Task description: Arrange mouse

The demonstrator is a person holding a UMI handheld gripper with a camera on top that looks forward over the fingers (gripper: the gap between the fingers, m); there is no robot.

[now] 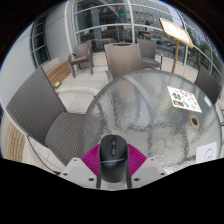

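Note:
A black computer mouse point(111, 158) sits between my gripper's point(112, 165) two fingers, whose magenta pads point(91, 160) press against its sides. The mouse is held above the near edge of a round glass table point(150, 105). The front of the mouse points ahead over the tabletop. The gripper is shut on the mouse.
A printed card point(183, 98) and a small dark object point(193, 120) lie on the table's right side, with a white item point(205, 153) at its near right rim. Grey wicker chairs stand to the left point(45, 100) and beyond the table point(125, 58). A wooden board point(177, 30) stands at the back right.

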